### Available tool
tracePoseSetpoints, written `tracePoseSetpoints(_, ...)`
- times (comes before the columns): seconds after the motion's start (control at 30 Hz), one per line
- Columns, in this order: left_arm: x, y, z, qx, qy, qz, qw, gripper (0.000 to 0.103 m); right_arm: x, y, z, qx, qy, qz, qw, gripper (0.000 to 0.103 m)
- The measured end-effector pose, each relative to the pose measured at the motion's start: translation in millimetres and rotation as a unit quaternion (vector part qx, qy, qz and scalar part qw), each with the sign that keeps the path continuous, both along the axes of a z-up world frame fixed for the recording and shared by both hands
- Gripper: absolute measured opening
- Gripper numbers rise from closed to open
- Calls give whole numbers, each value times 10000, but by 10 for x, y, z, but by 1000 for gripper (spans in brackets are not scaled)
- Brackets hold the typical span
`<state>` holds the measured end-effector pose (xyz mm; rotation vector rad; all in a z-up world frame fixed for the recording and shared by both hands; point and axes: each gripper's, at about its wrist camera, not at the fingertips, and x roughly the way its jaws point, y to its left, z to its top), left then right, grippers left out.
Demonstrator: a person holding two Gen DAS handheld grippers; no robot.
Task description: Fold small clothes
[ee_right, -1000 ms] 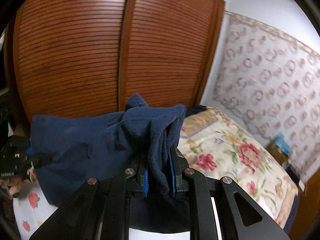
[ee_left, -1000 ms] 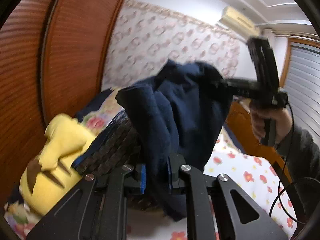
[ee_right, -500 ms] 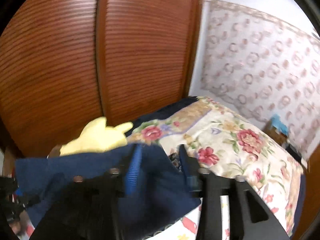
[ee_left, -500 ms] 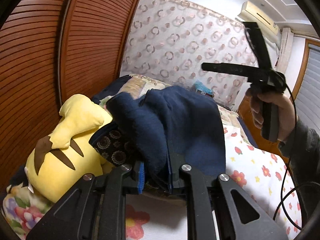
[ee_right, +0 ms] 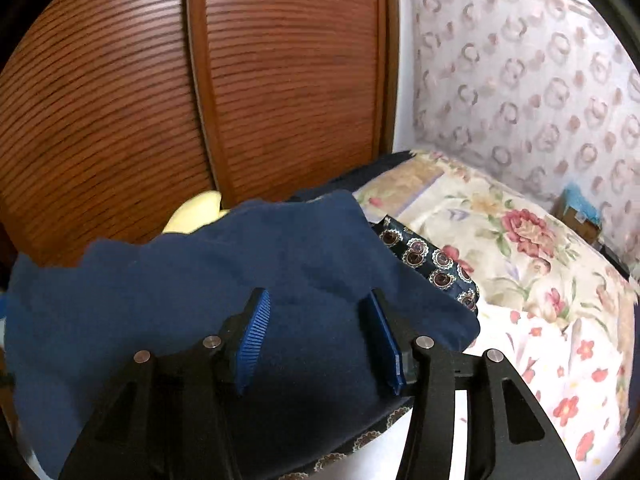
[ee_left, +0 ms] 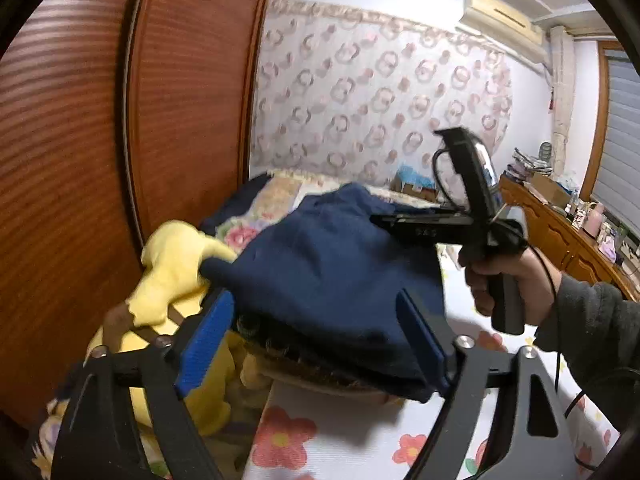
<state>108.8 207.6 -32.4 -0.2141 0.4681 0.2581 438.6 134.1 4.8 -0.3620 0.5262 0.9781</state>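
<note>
A dark blue fleece garment [ee_left: 336, 280] lies folded on top of a dark patterned cloth [ee_right: 432, 264] on the bed; it fills the lower left of the right wrist view [ee_right: 200, 288]. My left gripper [ee_left: 316, 332] is open, its blue pads on either side of the garment's near edge. My right gripper [ee_right: 320, 320] is open just above the garment, holding nothing. In the left wrist view the right gripper [ee_left: 384, 220] hangs over the garment's far right side.
A yellow plush toy [ee_left: 172, 280] lies left of the pile against the wooden louvred wardrobe doors [ee_right: 200, 80]. The bed has a floral sheet [ee_right: 560, 340] and a floral quilt [ee_right: 500, 232]. A wooden dresser [ee_left: 560, 224] with clutter stands at the far right.
Both grippers held the blue garment up a second ago. It now lies on the pile; first the right gripper, then the left opened and let go.
</note>
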Motion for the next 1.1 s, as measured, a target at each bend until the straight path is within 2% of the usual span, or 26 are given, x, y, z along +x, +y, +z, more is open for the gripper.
tracePoseSetpoints(0.07, -37, -42, 63, 155, 11, 7, 9999, 85, -2, 49, 56, 42, 69, -98, 9999, 52)
tracePoseSetpoints(0.17, -78, -105, 127, 307, 24, 12, 9995, 85, -182, -116, 145, 114, -29, -195, 9997, 52)
tracePoseSetpoints(0.27, -131, -176, 176, 370, -6, -54, 9993, 85, -628, -473, 143, 295, -88, -211, 9993, 52)
tracePoseSetpoints(0.47, -230, -410, 207, 440, -13, -302, 9986, 85, -1202, -1089, 182, 647, -125, -497, 9966, 53)
tracePoseSetpoints(0.63, -324, -681, 231, 481, -30, -587, 9971, 85, -1674, -1547, 174, 795, -127, -750, 9939, 60)
tracePoseSetpoints(0.8, -366, -941, 239, 489, -5, -898, 9948, 85, -2124, -1982, 136, 862, -189, -1244, 9883, 72)
tracePoseSetpoints(1.1, -467, -1447, 295, 587, 11, -1392, 9885, 85, -3013, -2732, 95, 1073, -284, -2030, 9729, 73)
